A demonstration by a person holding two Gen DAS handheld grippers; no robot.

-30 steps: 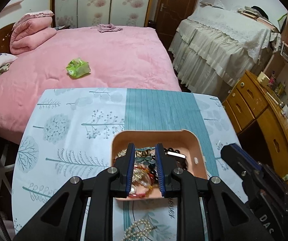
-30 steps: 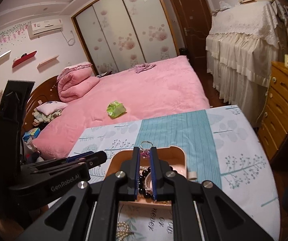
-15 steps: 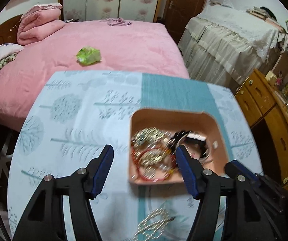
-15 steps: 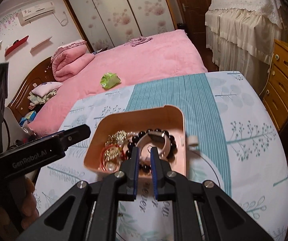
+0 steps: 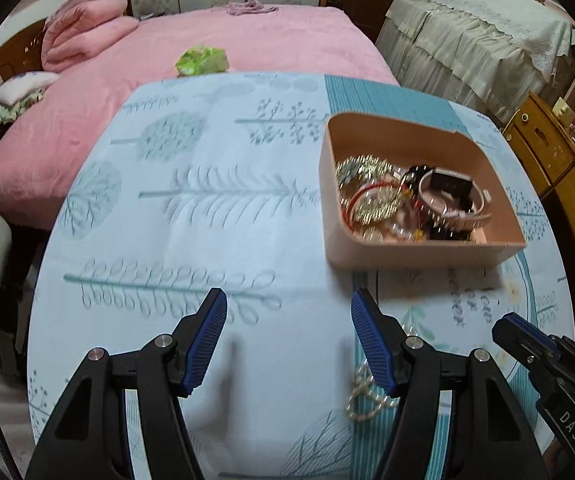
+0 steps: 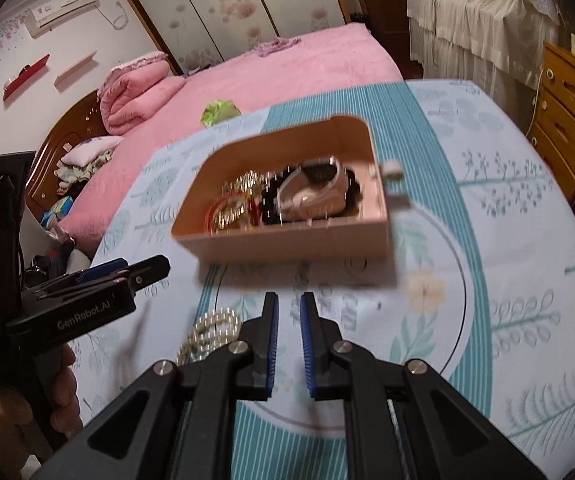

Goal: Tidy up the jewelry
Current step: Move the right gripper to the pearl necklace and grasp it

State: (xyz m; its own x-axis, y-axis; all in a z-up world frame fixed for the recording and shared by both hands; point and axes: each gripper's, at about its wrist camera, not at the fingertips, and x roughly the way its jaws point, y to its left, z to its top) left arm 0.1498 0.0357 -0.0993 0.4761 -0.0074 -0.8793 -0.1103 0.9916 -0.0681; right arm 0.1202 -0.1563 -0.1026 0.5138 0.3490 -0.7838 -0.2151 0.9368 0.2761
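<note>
Pearl necklace [image 6: 211, 334] on bench [image 5: 207, 220], just left of near-closed, empty right tongs [image 6: 288, 322]; left tongs [image 5: 287, 340] spread wide, empty (necklace beside right finger); right judged nearer.

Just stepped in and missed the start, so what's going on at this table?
A person is sorting jewelry with a handheld gripper in each hand. The pink box on the tablecloth holds a jumble of bracelets, gold pieces and a watch. A pearl strand lies loose on the cloth in front of the box. The left gripper is wide open and empty, near the pearls. The right gripper holds nothing, its jaws narrowly parted, aimed at the box.
</note>
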